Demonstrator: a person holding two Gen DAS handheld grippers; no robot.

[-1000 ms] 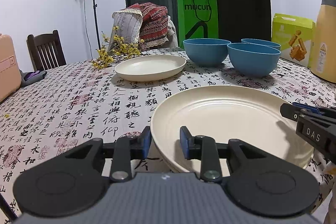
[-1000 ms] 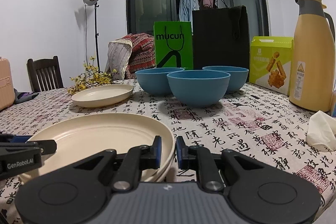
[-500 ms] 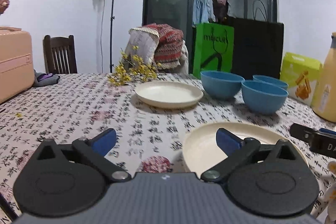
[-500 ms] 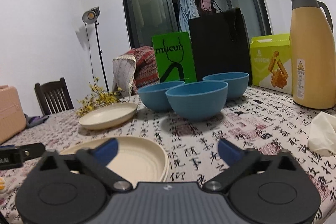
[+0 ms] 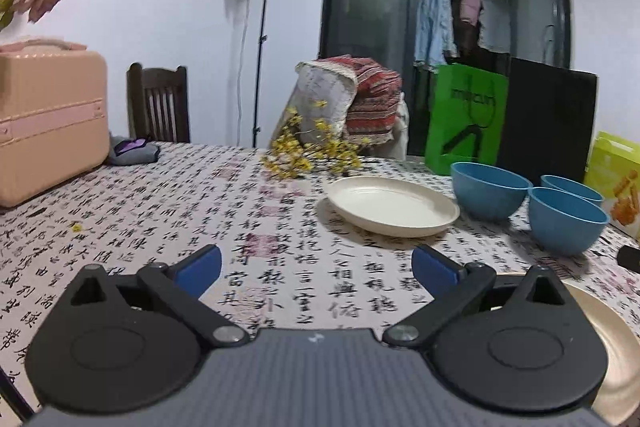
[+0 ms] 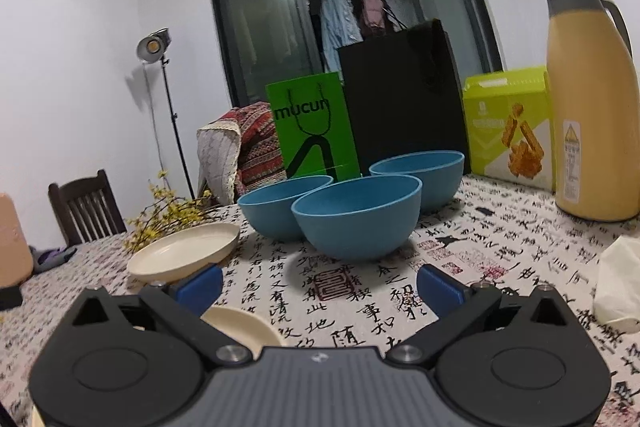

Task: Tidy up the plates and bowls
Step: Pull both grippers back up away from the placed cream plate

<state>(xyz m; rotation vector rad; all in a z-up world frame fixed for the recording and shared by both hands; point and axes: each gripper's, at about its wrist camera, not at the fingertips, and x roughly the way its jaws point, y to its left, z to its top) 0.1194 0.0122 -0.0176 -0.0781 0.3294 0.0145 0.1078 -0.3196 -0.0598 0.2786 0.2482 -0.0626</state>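
Note:
A large cream plate point(image 5: 616, 343) lies on the printed tablecloth, low at the right of the left wrist view; its rim point(image 6: 244, 323) also shows just behind my right gripper's left finger. A smaller cream plate point(image 5: 394, 205) point(image 6: 184, 251) sits farther back. Three blue bowls stand together beyond it, the nearest point(image 6: 356, 215) in front of two others point(image 6: 276, 207) point(image 6: 424, 175). My left gripper point(image 5: 316, 263) is open over bare cloth, left of the large plate. My right gripper point(image 6: 320, 287) is open too, with nothing between its fingers, short of the nearest bowl.
A yellow thermos jug point(image 6: 592, 115), a green carton point(image 6: 508, 127) and a crumpled tissue point(image 6: 620, 287) occupy the right side. Green point(image 6: 312, 127) and black bags point(image 6: 400, 99) stand behind the bowls. A pink case point(image 5: 48, 119) and yellow flowers point(image 5: 312, 151) lie to the left.
Both grippers were shut on the large plate's rim a second ago. They have opened wide, let the plate go, and drawn back and up; the left one swung left.

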